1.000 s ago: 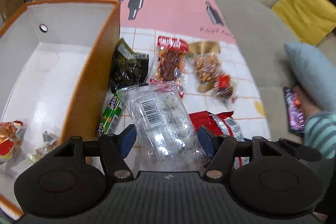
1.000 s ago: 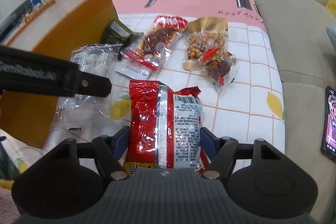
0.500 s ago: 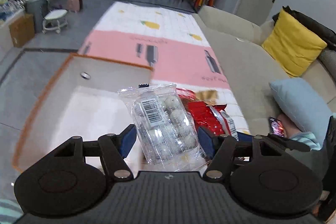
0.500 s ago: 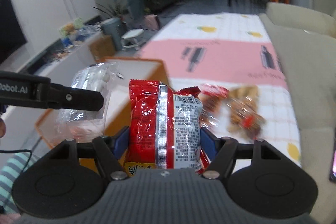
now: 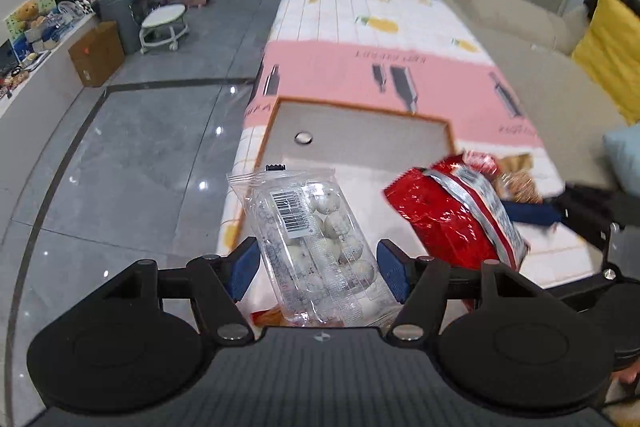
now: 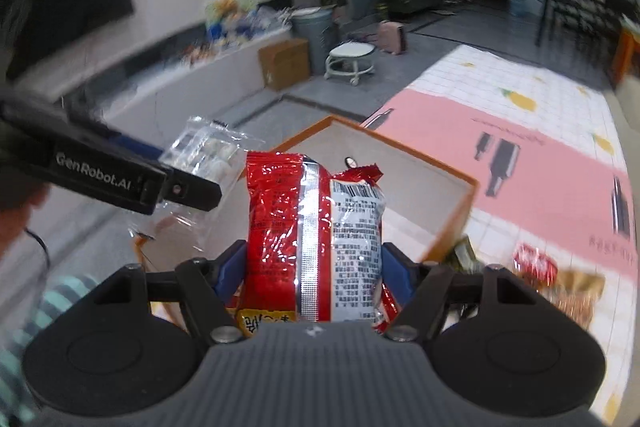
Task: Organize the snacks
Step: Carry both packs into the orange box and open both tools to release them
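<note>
My left gripper point(image 5: 319, 263) is shut on a clear bag of white round snacks point(image 5: 314, 239), held in the air above the orange-rimmed box point(image 5: 360, 131). Beside it my right gripper point(image 6: 314, 269) is shut on a red foil snack packet point(image 6: 316, 231), also lifted over the box point(image 6: 466, 203). The left wrist view shows that red packet point(image 5: 456, 211) at the right. In the right wrist view the clear bag point(image 6: 200, 151) and the left gripper's black finger point(image 6: 192, 191) appear at the left.
Several snack packs point(image 6: 560, 283) lie on the lemon-patterned cloth point(image 5: 360, 67) to the right of the box. A beige sofa with a yellow cushion point(image 5: 612, 55) runs along the right. Grey tiled floor, a cardboard box point(image 5: 96, 55) and a white stool point(image 5: 164, 27) lie to the left.
Both grippers rose off the cloth with their packs and swung left over the box. The loose snacks have dropped toward the right edge of the views.
</note>
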`<state>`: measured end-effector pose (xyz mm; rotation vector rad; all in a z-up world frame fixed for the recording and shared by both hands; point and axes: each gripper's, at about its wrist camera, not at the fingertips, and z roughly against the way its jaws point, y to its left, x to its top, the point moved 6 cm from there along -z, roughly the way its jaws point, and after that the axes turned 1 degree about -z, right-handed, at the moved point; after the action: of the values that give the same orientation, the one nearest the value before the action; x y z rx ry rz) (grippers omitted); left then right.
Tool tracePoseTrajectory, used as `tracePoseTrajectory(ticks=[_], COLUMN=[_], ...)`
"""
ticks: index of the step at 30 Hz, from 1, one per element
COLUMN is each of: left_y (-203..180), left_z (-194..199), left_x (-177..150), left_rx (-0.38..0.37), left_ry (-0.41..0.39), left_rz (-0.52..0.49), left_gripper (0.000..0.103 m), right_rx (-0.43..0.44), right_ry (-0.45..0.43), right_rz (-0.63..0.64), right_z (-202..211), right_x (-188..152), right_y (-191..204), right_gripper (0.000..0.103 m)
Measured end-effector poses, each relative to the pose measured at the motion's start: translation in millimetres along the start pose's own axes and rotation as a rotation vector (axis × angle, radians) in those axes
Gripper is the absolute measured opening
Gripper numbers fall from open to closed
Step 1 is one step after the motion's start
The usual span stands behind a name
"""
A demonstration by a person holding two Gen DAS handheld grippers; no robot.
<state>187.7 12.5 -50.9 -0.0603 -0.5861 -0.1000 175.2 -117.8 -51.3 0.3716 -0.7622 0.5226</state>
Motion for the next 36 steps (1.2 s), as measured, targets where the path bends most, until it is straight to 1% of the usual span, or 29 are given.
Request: tracePoseTrajectory(ticks=[2, 5, 6, 7, 8, 9, 10, 12, 14, 19, 22, 24, 27, 29, 31, 34, 36], left_y=[5, 5, 5, 3, 3, 2, 2, 4, 7, 13, 16, 18, 20, 19, 17, 13, 11], left_z=[-8, -22, -28, -33, -40, -46, -52, -65, -76, -79, -77, -76, -76, -77, -79, -79, -78], left_x=[1, 3, 3, 3, 3, 3, 2, -1, -4, -10, -10, -9, -9, -10, -11, -13, -13], left_rx=[0.017, 0.031, 0.030, 0.031, 0.030, 0.016, 0.007, 0.015, 0.017, 0.012, 0.025, 0.035, 0.042, 0.043, 0.042, 0.046, 0.048], left_ry=[0.021, 0.053, 0.066, 0.074, 0.094, 0.108, 0.124, 0.147, 0.169, 0.179, 0.176, 0.173, 0.175, 0.178, 0.183, 0.188, 0.187], left_rz=[-0.034, -0.110, -0.135, -0.159, -0.179, -0.185, -0.189, -0.208, -0.209, -0.193, -0.189, -0.182, -0.177, -0.181, -0.193, -0.211, -0.224], left_gripper=[0.073, 0.071, 0.058, 0.042, 0.034, 0.034, 0.034, 0.033, 0.033, 0.033, 0.037, 0.042, 0.045, 0.046, 0.048, 0.049, 0.051], right_rx=[-0.020, -0.035, -0.039, -0.040, -0.039, -0.038, -0.037, -0.040, -0.032, -0.047, -0.055, -0.066, -0.065, -0.068, -0.074, -0.076, -0.071], right_ry=[0.029, 0.075, 0.090, 0.098, 0.104, 0.110, 0.115, 0.141, 0.171, 0.223, 0.249, 0.266, 0.297, 0.318, 0.336, 0.349, 0.351], right_rz=[0.085, 0.205, 0.245, 0.279, 0.307, 0.337, 0.362, 0.409, 0.428, 0.478, 0.506, 0.526, 0.537, 0.536, 0.534, 0.529, 0.522], right_z=[-19, -44, -52, -60, -64, -69, -74, -86, -94, -116, -123, -128, -133, -148, -151, -154, -155], right_x=[6, 9, 10, 10, 9, 9, 8, 5, 0, -9, -15, -17, -20, -15, -16, -16, -14], right_y=[10, 23, 27, 28, 29, 30, 30, 30, 29, 27, 27, 27, 25, 20, 19, 19, 19], right_gripper=[0.069, 0.069, 0.069, 0.069, 0.068, 0.068, 0.068, 0.068, 0.068, 0.068, 0.068, 0.068, 0.069, 0.069, 0.069, 0.069, 0.072])
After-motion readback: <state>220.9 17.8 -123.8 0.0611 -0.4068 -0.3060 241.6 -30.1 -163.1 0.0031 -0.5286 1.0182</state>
